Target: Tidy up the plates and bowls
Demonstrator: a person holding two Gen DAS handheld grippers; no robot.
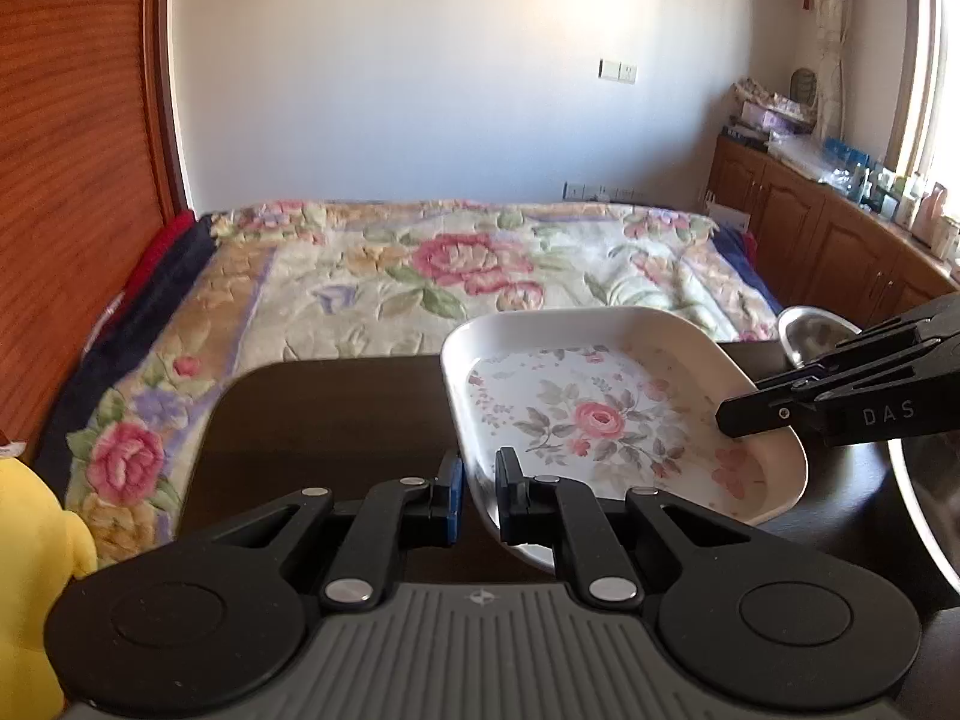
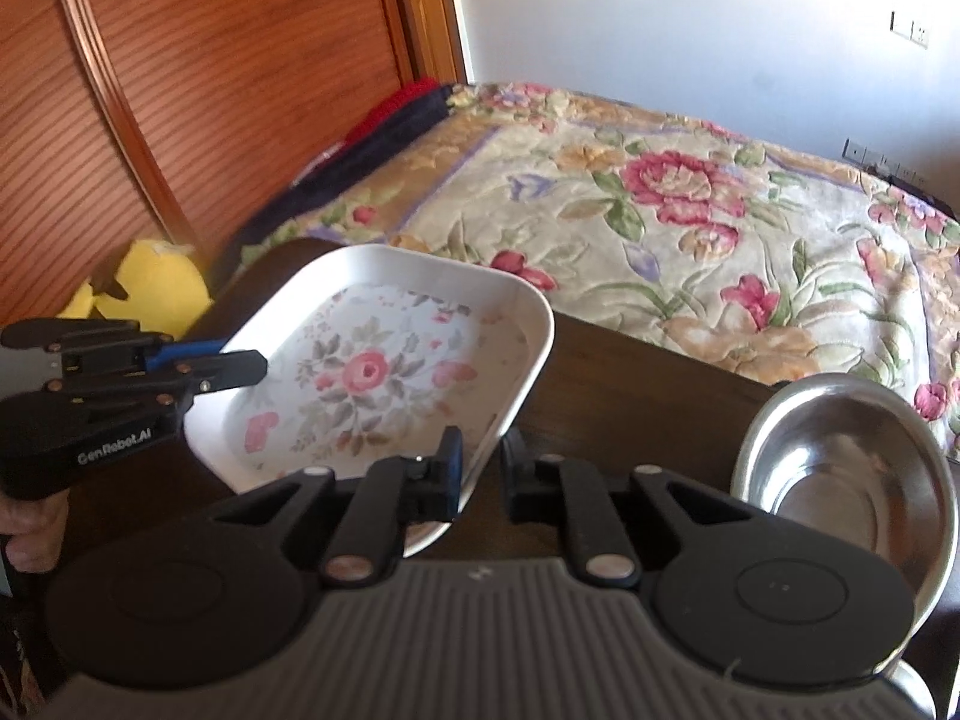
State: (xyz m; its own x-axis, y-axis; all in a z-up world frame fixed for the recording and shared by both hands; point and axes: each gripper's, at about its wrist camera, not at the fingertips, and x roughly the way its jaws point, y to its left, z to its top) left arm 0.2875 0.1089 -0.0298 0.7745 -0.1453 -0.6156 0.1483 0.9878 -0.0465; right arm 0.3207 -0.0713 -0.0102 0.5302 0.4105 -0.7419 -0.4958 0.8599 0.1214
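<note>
Item: white rectangular melamine plate with rose print [image 1: 600,420], tilted above the dark wooden table [image 1: 336,414] near its bed-side edge, held at two opposite rims. Left gripper [image 1: 477,495] clamps the left rim, right gripper [image 2: 480,474] the right rim, both pinched tight. Polished steel bowl [image 2: 840,468] sits at the table's right edge, nearer the right gripper.

Dark desk [image 1: 336,414] stands against a bed with floral blanket [image 1: 468,264]. Yellow plush toy [image 2: 159,288] lies beside the wooden headboard [image 2: 198,60]. Wooden cabinets [image 1: 804,222] line the window wall.
</note>
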